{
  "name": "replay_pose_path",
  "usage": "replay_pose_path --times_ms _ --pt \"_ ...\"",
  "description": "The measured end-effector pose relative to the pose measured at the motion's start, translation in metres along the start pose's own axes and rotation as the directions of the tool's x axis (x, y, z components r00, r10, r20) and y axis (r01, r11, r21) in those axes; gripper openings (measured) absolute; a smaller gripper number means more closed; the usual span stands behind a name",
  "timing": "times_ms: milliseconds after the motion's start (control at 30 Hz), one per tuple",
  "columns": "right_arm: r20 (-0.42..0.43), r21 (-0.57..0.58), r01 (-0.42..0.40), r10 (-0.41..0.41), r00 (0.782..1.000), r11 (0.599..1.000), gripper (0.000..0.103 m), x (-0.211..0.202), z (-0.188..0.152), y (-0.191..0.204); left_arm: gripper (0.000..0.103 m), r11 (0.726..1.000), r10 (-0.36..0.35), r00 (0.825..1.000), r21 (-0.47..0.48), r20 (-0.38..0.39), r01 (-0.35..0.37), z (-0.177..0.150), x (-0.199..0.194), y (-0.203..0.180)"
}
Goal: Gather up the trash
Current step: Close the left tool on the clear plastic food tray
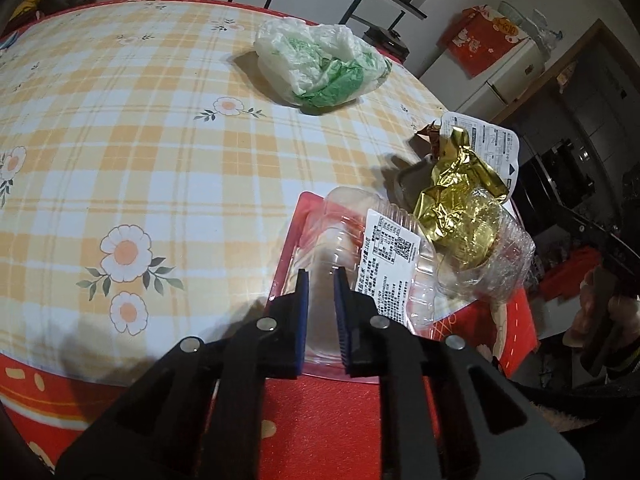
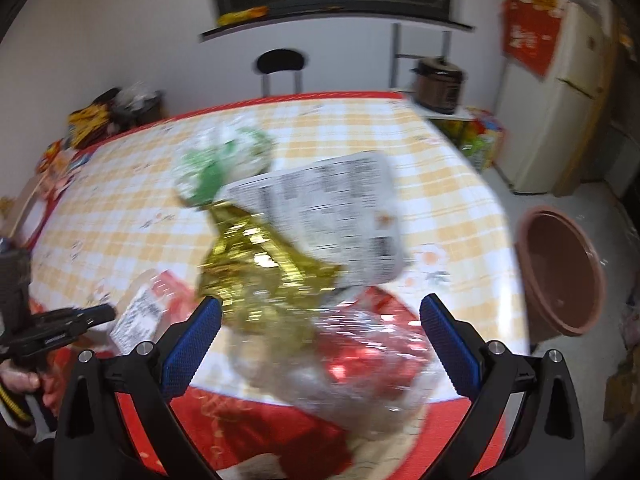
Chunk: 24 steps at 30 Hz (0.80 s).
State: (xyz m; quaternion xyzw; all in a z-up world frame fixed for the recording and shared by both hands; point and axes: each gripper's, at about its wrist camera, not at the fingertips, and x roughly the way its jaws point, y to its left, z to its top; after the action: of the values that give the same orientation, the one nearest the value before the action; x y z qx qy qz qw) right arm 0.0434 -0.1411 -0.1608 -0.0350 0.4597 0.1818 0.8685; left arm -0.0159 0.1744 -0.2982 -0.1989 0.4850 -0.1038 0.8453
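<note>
Right view badly motion-blurred: label text unreadable, edges smeared. Left view sharp, bottom filled by the tongs' black frame.

Tabletop (image 1: 120, 152): plaid yellow-white cloth with flower print, red border at near edge.

Left tongs (image 1: 321, 276): blue ribbed pads nearly together, clamped on rim of clear tray (image 1: 340, 240); low, at near tabletop edge, pointing forward. Also seen far left in right view (image 2: 100, 314), hand on grip below, partly cut off.

Bag (image 1: 320, 66): crumpled thin plastic, white with green print, far side of tabletop, well apart from the pile. Blurred in right view (image 2: 224, 160).

Tray: thin moulded clear plastic, white printed label on top, lying over red packaging at the near edge.

Foil (image 1: 456, 196): crinkled gold, shiny, bunched on crumpled clear film right of tray. Smeared in right view (image 2: 256, 276).

Lid (image 1: 488, 144): white printed sheet, rounded corners, behind foil, lower part hidden.

Right tongs (image 2: 320, 336): pads wide apart, gripping nothing, flanking the clear film and foil. Contact hard to judge through blur.

Brown tub (image 2: 560, 272) on floor, far right, off the tabletop.
</note>
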Motion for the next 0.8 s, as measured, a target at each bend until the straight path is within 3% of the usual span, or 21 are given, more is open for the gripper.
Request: replay_pose_path --times_ms 100,167,367,600,800 --pt "-0.048 -0.099 -0.083 0.079 0.996 0.992 0.091 0.017 0.003 0.033 0.021 0.999 0.018 1.0 -0.034 0.006 -0.017 -0.003 -0.006 0.008" --pt "-0.104 -0.169 -0.127 0.111 0.988 0.977 0.074 0.033 0.005 0.057 0.025 0.998 0.029 1.0 -0.063 0.011 -0.029 -0.005 -0.011 0.016" --pt "-0.262 -0.29 -0.236 0.161 0.952 0.927 0.045 0.074 0.003 0.114 0.035 0.99 0.049 0.998 -0.132 0.028 -0.045 -0.015 -0.026 0.034" --pt "-0.374 -0.289 -0.258 0.139 0.917 0.922 0.036 0.098 -0.002 0.134 0.042 0.985 0.044 0.998 -0.168 0.038 -0.037 -0.024 -0.035 0.046" --pt "-0.392 -0.3 -0.234 0.104 0.914 0.925 0.035 0.105 -0.01 0.134 0.05 0.981 0.02 0.999 -0.194 0.03 -0.014 -0.028 -0.036 0.053"
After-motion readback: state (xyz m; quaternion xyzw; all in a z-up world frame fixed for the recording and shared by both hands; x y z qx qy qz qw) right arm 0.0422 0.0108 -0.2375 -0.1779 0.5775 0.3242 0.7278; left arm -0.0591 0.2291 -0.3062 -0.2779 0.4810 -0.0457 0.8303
